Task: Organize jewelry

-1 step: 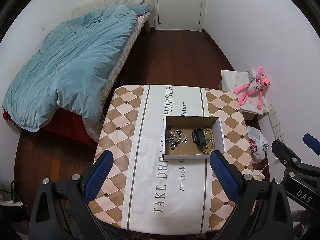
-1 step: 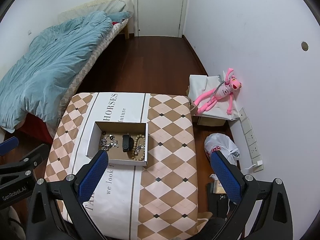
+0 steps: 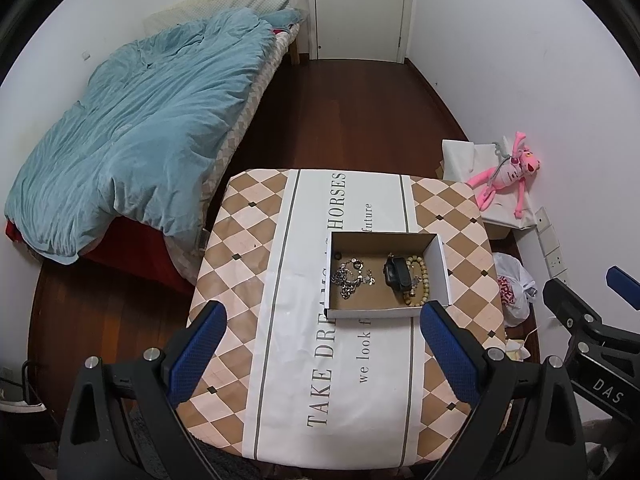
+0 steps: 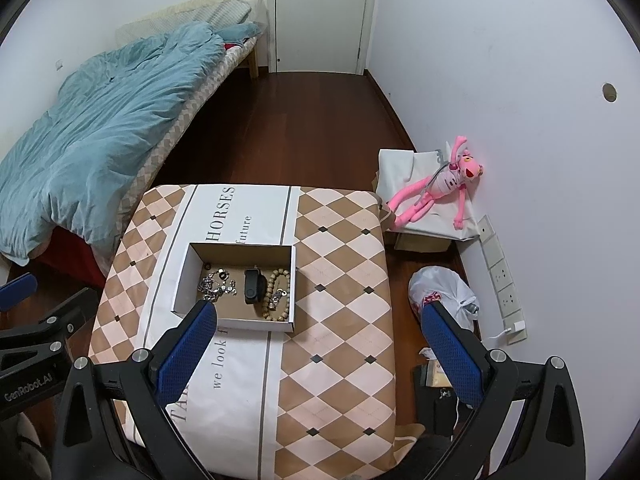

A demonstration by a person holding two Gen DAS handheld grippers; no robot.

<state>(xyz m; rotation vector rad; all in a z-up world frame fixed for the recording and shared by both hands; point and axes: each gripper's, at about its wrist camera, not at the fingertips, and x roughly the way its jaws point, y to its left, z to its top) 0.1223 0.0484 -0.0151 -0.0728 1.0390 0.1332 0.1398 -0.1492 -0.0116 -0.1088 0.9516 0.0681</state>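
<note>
An open cardboard box [image 3: 440, 264] [image 4: 182, 276] sits on the table with a checked cloth [image 3: 248, 264] [image 4: 340, 280]. In the box lie a silver chain necklace [image 3: 352, 278] [image 4: 214, 286], a black watch [image 3: 396, 274] [image 4: 253, 286] and a wooden bead bracelet [image 3: 420, 284] [image 4: 278, 294]. My left gripper [image 3: 322, 340] is open and empty, high above the table's near side. My right gripper [image 4: 316, 340] is open and empty, also high above the table, to the right of the left one. The right gripper shows in the left wrist view [image 3: 588, 304]; the left gripper shows in the right wrist view [image 4: 40, 312].
A bed with a blue duvet [image 3: 132, 140] stands left of the table. A pink plush toy [image 4: 436, 188] lies on a white-covered box by the right wall. A white plastic bag [image 4: 440, 292] is on the floor. A closed door [image 4: 320, 16] is at the far end.
</note>
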